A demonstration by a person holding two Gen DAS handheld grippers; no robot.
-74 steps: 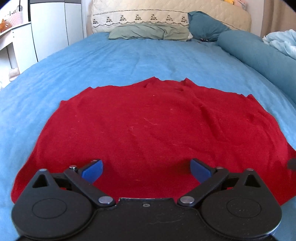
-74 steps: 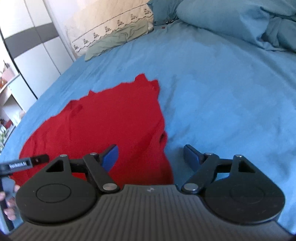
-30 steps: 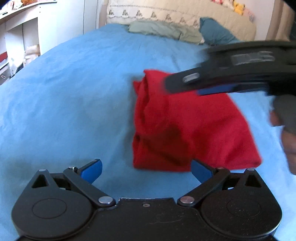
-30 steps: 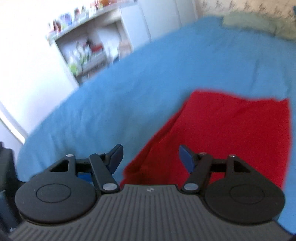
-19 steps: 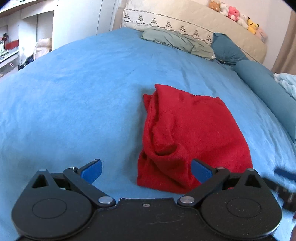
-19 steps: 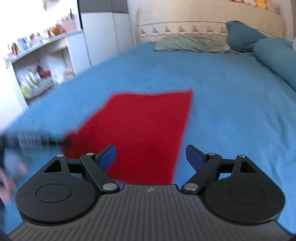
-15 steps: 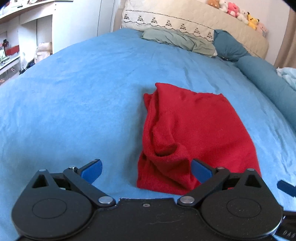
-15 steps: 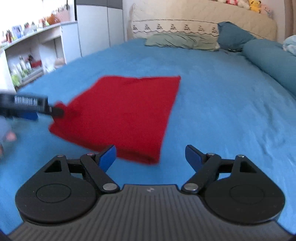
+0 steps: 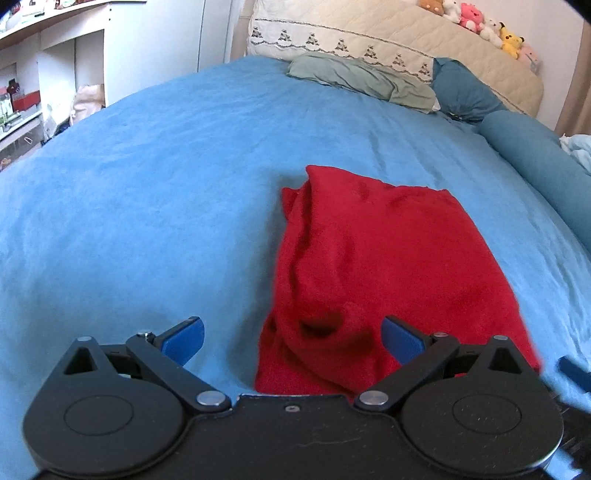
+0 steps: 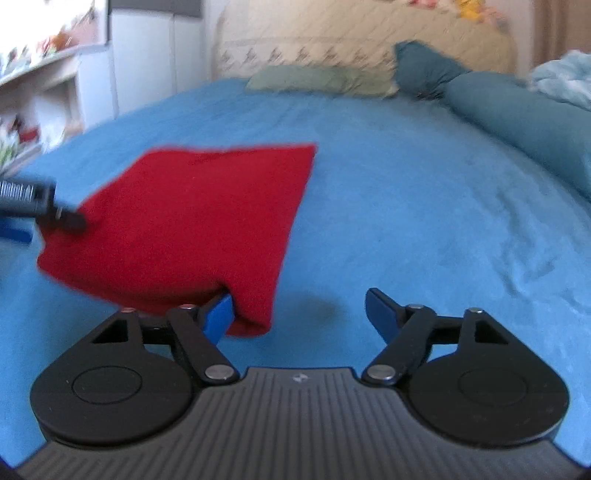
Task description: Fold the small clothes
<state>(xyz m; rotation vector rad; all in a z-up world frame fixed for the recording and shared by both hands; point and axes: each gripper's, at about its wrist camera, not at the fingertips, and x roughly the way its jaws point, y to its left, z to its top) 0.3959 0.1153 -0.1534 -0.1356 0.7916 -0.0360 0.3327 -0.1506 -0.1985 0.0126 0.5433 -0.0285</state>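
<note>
A red garment (image 9: 376,266) lies folded into a long rectangle on the blue bed sheet (image 9: 129,206); its left side is rumpled and bulges up. My left gripper (image 9: 291,339) is open, low over the garment's near left corner. In the right wrist view the garment (image 10: 192,221) lies left of centre. My right gripper (image 10: 299,314) is open at the garment's near right corner, its left fingertip (image 10: 219,314) touching the cloth. The left gripper shows at the far left of the right wrist view (image 10: 37,206).
Green pillow (image 9: 358,79), dark blue pillow (image 9: 461,96) and a blue bolster (image 9: 546,162) lie at the head and right side of the bed. White shelves (image 9: 44,74) stand to the left. Plush toys (image 9: 480,22) sit on the headboard.
The garment went from spread flat to folded in half lengthwise. The right gripper swung across and now sits low at the near right corner. The left gripper has edged closer to the near left corner.
</note>
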